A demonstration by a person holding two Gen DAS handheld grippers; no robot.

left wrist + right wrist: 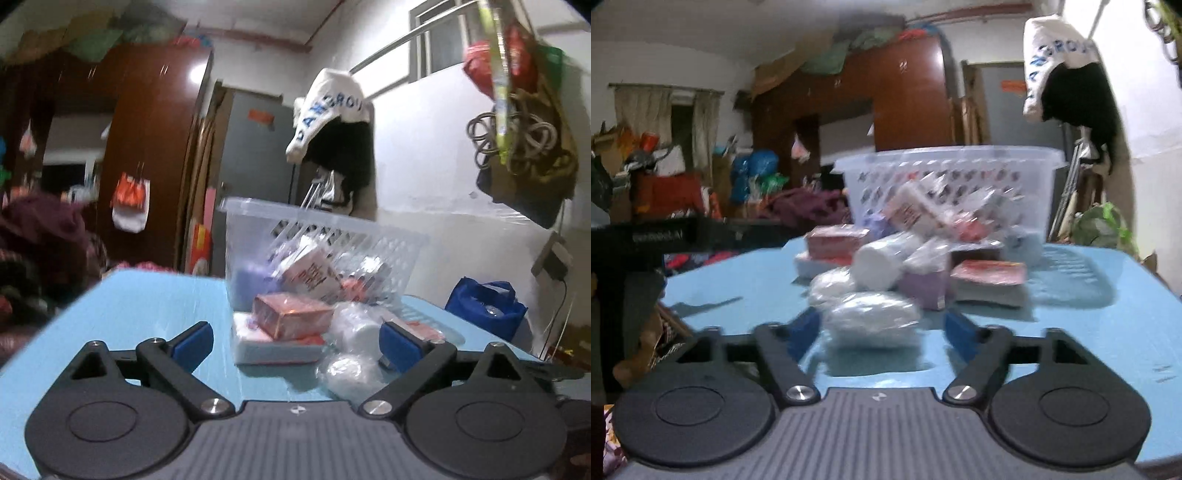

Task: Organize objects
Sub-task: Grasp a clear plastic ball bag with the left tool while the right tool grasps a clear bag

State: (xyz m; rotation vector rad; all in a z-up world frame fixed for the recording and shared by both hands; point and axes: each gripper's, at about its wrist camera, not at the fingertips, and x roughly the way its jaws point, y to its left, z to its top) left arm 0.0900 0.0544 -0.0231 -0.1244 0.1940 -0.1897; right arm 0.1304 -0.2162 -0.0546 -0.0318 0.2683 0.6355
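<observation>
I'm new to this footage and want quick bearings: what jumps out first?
A clear slotted basket stands at the far side of the light blue table, with boxes inside it. In front of it lies a jumble of red-topped boxes and plastic-wrapped white bundles. The nearest bundle lies just ahead of the right hand-held gripper.

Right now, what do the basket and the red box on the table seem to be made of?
Basket: translucent plastic, glossy; light passes through its slotted walls and contents show. Red box: probably printed cardboard under shiny film, judging by sharp edges and glare; blur leaves that open.
</observation>
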